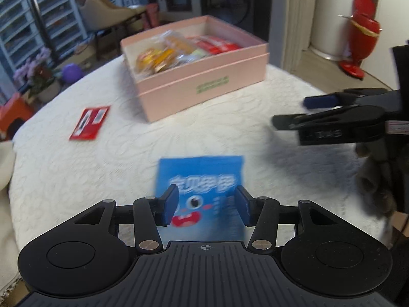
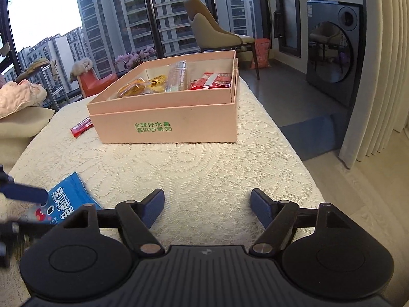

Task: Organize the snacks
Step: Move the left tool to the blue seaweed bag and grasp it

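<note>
A blue snack packet (image 1: 202, 174) with a cartoon face lies flat on the white lace-covered table (image 1: 127, 158). My left gripper (image 1: 206, 206) hangs just above its near end, open, with a pad on each side of it and neither pressing. In the right wrist view the same blue packet (image 2: 66, 197) lies at the lower left, with a left finger (image 2: 25, 194) over it. My right gripper (image 2: 207, 206) is open over bare cloth and holds nothing. Behind stands the pink box (image 1: 204, 87) (image 2: 166, 125) with several snacks inside. A red packet (image 1: 89, 122) (image 2: 81, 127) lies left of the box.
The right gripper (image 1: 294, 112) reaches in from the right of the left wrist view, a hand behind it. The table edge (image 2: 288, 138) drops off to the floor on the right. A chair (image 2: 214, 33), a washing machine (image 2: 332, 58) and a red vase (image 1: 363, 33) stand beyond.
</note>
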### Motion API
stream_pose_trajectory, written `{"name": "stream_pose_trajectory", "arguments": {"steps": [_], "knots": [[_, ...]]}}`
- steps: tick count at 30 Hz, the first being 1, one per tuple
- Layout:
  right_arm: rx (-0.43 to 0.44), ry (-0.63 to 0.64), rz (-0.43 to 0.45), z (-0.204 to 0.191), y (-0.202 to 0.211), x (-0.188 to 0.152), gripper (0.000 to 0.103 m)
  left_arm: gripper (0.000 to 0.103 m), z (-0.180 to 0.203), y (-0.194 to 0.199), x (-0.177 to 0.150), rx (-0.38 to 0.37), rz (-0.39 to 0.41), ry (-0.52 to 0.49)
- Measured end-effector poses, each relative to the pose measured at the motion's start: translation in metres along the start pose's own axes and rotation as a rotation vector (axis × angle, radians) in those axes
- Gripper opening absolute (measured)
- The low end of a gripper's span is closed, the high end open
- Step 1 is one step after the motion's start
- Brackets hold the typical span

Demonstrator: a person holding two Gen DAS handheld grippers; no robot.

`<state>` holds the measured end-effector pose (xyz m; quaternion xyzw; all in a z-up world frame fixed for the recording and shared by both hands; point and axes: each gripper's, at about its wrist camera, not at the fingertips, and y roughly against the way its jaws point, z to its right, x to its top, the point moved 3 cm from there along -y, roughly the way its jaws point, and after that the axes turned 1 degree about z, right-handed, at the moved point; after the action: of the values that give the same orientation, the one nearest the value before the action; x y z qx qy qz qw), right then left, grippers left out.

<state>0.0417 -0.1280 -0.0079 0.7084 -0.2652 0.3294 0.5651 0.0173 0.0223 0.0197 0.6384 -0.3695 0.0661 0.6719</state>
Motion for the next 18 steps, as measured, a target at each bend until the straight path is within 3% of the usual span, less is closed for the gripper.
{"name": "stream_pose_trajectory", "arguments": {"steps": [7,12,15,16,18], "knots": [[0.011,0.002,0.000,-0.001,-0.001,0.000,0.080,0.057,0.000,-0.011,0.001,-0.127,-0.020,0.009],[0.020,0.002,-0.001,-0.001,-0.001,0.000,0.082,0.056,-0.001,-0.009,0.003,-0.083,0.006,0.000],[0.022,0.005,-0.002,-0.002,-0.002,0.000,0.084,0.056,-0.004,-0.012,0.001,-0.056,-0.021,-0.012],[0.023,0.006,-0.003,-0.002,-0.003,0.000,0.084,0.057,-0.002,-0.014,0.000,-0.061,-0.029,-0.026],[0.021,0.009,-0.004,-0.003,-0.003,0.000,0.085,0.073,0.001,-0.016,0.000,-0.084,-0.039,-0.047]]}}
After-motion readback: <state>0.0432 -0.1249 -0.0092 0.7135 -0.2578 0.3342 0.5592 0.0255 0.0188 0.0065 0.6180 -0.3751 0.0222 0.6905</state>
